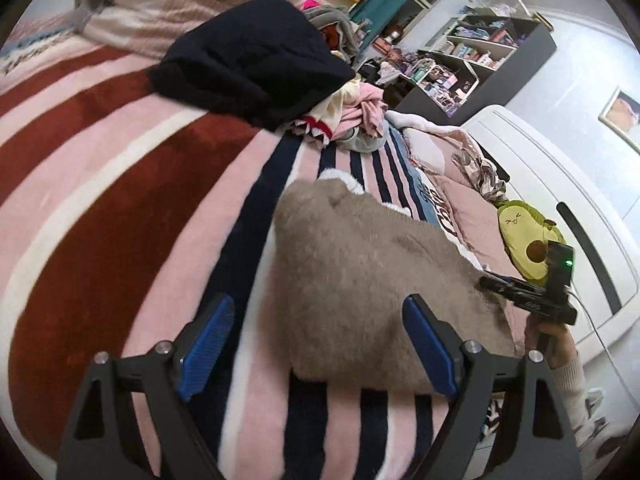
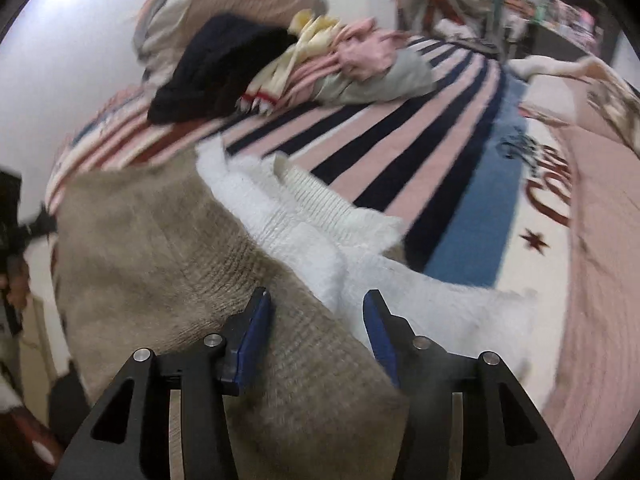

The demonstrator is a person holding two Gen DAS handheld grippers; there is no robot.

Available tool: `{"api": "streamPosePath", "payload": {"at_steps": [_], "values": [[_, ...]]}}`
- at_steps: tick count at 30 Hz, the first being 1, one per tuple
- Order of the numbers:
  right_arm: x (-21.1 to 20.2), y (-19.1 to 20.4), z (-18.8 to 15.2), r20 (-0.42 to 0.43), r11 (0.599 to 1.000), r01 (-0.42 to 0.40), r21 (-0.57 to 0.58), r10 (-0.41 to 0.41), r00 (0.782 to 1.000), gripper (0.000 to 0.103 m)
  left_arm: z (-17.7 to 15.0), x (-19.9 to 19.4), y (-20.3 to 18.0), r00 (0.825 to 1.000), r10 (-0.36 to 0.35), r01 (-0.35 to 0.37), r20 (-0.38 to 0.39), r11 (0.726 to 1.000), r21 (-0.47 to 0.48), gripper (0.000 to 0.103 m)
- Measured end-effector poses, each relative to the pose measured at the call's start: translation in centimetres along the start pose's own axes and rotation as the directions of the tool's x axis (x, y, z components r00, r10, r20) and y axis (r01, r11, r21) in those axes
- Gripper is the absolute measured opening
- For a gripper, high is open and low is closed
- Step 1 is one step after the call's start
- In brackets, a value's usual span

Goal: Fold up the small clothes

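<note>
Striped in pink, navy and rust, the bed blanket (image 1: pixel 120 184) fills most of the room's near side, and on it lies the piece being worked on: a fuzzy taupe garment (image 1: pixel 360 280) with white trim (image 2: pixel 304 208), spread near the edge of the bed. It looks only partly folded; one flap seems laid over already, yet the white ribbed part and a fluffy white section still poke out on the right, so I judge the fold is at an early or middle stage. The left gripper (image 1: pixel 320 340) hovers low over the garment's near end, its blue pads wide apart and gripping nothing, one finger over the blanket and the other over the fabric. The right gripper (image 2: pixel 316 340) sits at the opposite side with its jaws at a medium gap straddling the ribbed taupe cloth, not closed on it as far as I can tell. Farther off on the blanket waits a heap of unfolded clothes (image 1: pixel 344 116) topped by a dark navy piece (image 1: pixel 248 64), so plenty is left. Off right an avocado plush toy (image 1: pixel 528 240) leans by the white wardrobe (image 1: pixel 560 184), with cluttered shelves (image 1: pixel 480 52) beyond.
</note>
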State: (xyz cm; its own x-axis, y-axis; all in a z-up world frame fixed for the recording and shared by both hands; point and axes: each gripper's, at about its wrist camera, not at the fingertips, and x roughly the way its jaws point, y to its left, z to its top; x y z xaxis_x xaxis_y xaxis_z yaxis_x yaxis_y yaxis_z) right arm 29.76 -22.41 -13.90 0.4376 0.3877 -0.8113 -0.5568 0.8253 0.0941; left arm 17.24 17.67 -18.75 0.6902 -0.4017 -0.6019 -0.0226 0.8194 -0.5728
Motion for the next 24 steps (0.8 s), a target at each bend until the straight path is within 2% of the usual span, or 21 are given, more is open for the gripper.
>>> {"api": "streamPosePath", "payload": {"at_steps": [2, 5, 10, 14, 17, 19, 22, 24], "values": [[-2.8, 0.5, -0.9, 0.055, 0.999, 0.000, 0.035, -0.002, 0.998, 0.046, -0.8, -0.8, 0.5, 1.000, -0.023, 0.023, -0.008, 0.998, -0.052, 0.085], [-5.9, 2.1, -2.8, 0.135, 0.995, -0.074, 0.064, 0.065, 0.989, 0.047, -2.0, -1.3, 0.9, 0.997, -0.068, 0.064, -0.033, 0.991, -0.114, 0.086], [-7.6, 6.1, -6.3, 0.216, 0.977, -0.189, 0.097, 0.165, 0.962, 0.043, -4.0, 0.4, 0.5, 0.983, -0.166, 0.148, -0.080, 0.970, -0.190, 0.086], [-6.1, 8.3, -8.3, 0.239, 0.958, -0.247, 0.144, 0.208, 0.948, 0.021, -4.3, 2.6, -0.3, 0.968, -0.238, 0.211, -0.084, 0.946, -0.246, 0.086], [-4.9, 9.1, -8.7, 0.245, 0.953, -0.253, 0.164, 0.210, 0.947, 0.014, -4.0, 4.0, -0.6, 0.976, -0.206, 0.182, -0.065, 0.948, -0.263, 0.087], [-4.2, 9.6, -8.7, 0.240, 0.958, -0.238, 0.163, 0.195, 0.951, 0.014, -3.6, 4.5, -0.6, 0.980, -0.197, 0.179, -0.035, 0.943, -0.280, 0.089], [-3.4, 10.1, -8.7, 0.222, 0.957, -0.253, 0.145, 0.218, 0.950, 0.014, -3.2, 5.2, -0.9, 0.986, -0.169, 0.163, 0.000, 0.947, -0.278, 0.090], [-2.5, 10.6, -8.8, 0.187, 0.964, -0.234, 0.126, 0.209, 0.960, 0.014, -3.0, 5.5, -0.8, 0.989, -0.145, 0.147, 0.028, 0.942, -0.301, 0.091]]}}
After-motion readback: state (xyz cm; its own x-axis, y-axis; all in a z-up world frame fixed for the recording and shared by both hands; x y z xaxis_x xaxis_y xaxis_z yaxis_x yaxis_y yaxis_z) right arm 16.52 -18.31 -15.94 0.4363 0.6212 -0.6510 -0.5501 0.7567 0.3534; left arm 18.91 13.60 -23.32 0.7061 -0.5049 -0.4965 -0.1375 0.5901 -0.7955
